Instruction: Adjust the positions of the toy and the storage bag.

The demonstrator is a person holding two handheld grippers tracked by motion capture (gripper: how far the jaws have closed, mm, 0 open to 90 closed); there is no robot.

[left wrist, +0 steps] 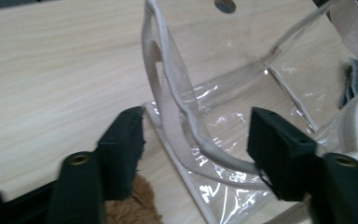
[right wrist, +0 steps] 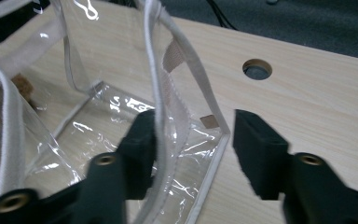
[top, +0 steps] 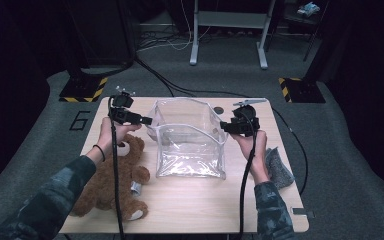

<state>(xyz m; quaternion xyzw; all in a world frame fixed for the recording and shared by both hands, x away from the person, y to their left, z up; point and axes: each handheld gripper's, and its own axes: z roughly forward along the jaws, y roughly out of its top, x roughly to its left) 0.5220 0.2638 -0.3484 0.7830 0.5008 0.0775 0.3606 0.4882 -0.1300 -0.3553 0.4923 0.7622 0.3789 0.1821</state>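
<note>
A clear plastic bag [top: 190, 145] with white trim stands open-topped in the middle of the wooden table [top: 200, 210]. My left gripper [top: 147, 120] is at the bag's left rim. In the left gripper view its jaws [left wrist: 196, 135] stand apart, with the white rim strap [left wrist: 168, 93] running between them untouched. My right gripper [top: 223, 126] is at the bag's right rim. In the right gripper view it [right wrist: 196, 130] is open, with the rim strap [right wrist: 168, 79] just beside one jaw and a gap to the other.
A brown teddy bear [top: 125, 175] lies at the left under my left forearm. A grey cloth [top: 279, 167] lies at the right table edge. A round hole [top: 219, 109] sits in the tabletop behind the bag. Cables trail from both grippers toward me.
</note>
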